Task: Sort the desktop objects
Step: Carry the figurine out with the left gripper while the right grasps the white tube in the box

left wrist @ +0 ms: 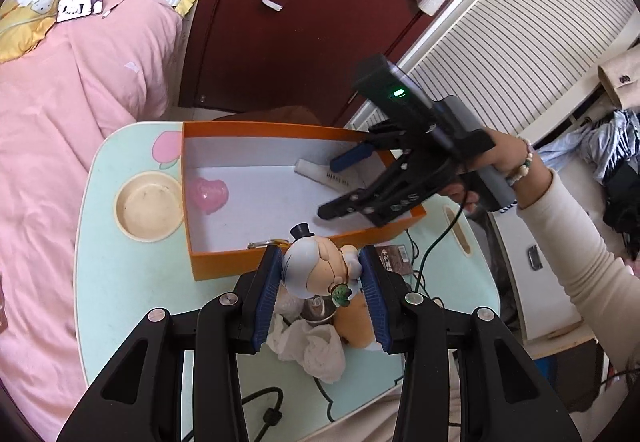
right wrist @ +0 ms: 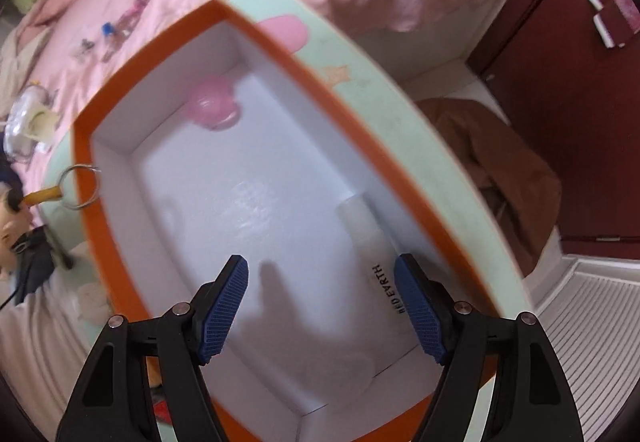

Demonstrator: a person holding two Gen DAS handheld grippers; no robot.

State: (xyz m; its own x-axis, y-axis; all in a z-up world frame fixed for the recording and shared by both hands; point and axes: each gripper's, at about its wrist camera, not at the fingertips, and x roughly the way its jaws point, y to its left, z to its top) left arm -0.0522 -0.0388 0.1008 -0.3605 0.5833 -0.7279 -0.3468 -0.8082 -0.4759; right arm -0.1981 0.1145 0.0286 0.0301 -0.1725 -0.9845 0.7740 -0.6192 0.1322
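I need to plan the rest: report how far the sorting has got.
Done: a pink heart-shaped item and a white tube lie in the orange box. In hand: the left gripper holds a figurine; the right gripper hangs open over the box. Left: crumpled tissue on the table.

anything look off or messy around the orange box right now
Mostly tidy, with two oddities. A metal key ring on the small white-haired figurine, which the left gripper holds, hangs over the orange cardboard box's near rim. A crumpled white tissue lies loose on the mint green table.
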